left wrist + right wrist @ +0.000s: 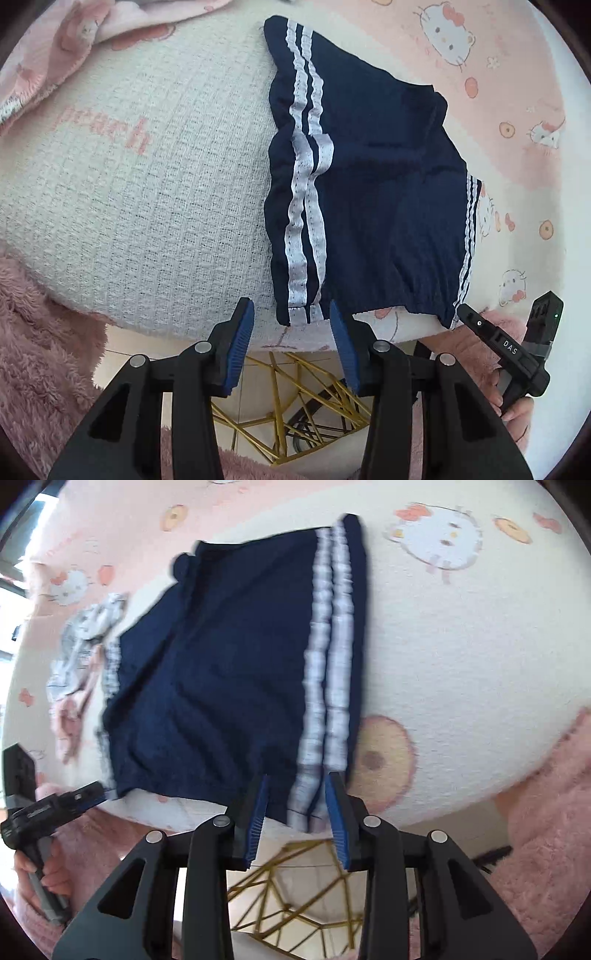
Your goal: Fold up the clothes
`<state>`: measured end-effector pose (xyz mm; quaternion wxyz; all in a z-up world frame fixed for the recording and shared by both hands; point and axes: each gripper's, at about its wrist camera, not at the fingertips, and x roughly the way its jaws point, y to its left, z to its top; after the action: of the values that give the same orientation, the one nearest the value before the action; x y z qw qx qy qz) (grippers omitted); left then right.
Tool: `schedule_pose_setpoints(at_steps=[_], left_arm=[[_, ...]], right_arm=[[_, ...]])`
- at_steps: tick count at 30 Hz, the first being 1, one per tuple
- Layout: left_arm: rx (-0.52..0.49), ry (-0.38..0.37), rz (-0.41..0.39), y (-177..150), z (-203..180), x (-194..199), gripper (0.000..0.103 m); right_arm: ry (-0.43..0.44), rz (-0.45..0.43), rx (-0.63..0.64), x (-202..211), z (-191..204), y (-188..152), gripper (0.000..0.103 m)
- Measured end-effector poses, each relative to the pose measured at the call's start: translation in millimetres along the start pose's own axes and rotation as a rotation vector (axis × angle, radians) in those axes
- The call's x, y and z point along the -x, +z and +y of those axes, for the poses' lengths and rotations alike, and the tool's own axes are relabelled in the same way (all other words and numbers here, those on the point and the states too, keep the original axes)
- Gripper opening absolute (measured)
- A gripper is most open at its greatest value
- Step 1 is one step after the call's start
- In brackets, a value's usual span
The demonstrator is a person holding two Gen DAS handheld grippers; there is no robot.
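Observation:
Navy shorts (369, 184) with white side stripes lie flat on a cat-print blanket (498, 92), their near hem at the table's front edge. My left gripper (291, 325) stands open, and the striped near-left corner lies loose between its blue pads (240, 343). In the right wrist view the shorts (229, 672) fill the middle. My right gripper (297, 805) is open around the other striped corner, which hangs slack over the edge. Each gripper shows in the other's view: the right gripper (506, 310) at the hem's far end, the left gripper (55, 779) in a hand (48, 875).
A white waffle-knit cloth (147, 184) printed "peach" lies left of the shorts. A small grey-white printed garment (85, 642) sits beyond them. A pink fluffy sleeve (546, 812) frames the sides. Below the table edge stands a gold wire frame (295, 398) on pale floor.

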<state>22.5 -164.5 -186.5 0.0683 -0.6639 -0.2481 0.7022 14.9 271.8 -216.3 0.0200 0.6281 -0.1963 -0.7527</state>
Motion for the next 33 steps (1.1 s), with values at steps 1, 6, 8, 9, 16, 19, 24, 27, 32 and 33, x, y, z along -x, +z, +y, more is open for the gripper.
schedule_pose_setpoints(at_steps=[1, 6, 8, 9, 16, 19, 24, 27, 32, 33], left_arm=[[0.003, -0.001, 0.005, 8, -6, -12, 0.044], [-0.067, 0.046, -0.007, 10, -52, -44, 0.016], [-0.091, 0.074, -0.022, 6, -55, -39, 0.014], [-0.098, 0.080, -0.024, 3, -53, -34, 0.014], [-0.107, 0.114, 0.076, -2, -45, -51, 0.019], [-0.114, 0.129, 0.100, 2, -48, -53, 0.023], [-0.130, 0.190, 0.043, -4, -49, -17, 0.043], [-0.195, 0.206, -0.054, 5, -57, 12, 0.043], [-0.242, 0.276, -0.217, 69, -61, 23, 0.042], [-0.232, 0.291, -0.230, 85, -58, 21, 0.041]], right_arm=[[0.016, 0.002, -0.018, 1, -4, -1, 0.033], [0.059, 0.069, 0.001, -7, -10, -3, 0.034], [0.050, 0.047, 0.038, -2, -4, -2, 0.007], [0.059, 0.028, 0.052, 5, -2, -3, 0.007], [0.036, 0.012, 0.032, 17, -5, -5, 0.008], [0.028, 0.112, -0.017, -6, -4, -1, 0.019], [0.010, 0.001, -0.022, 28, 2, 4, 0.024], [-0.005, -0.103, 0.026, 58, 15, 11, 0.027], [0.016, -0.171, 0.301, 62, 92, 67, 0.030], [0.019, -0.172, 0.349, 58, 109, 81, 0.029]])
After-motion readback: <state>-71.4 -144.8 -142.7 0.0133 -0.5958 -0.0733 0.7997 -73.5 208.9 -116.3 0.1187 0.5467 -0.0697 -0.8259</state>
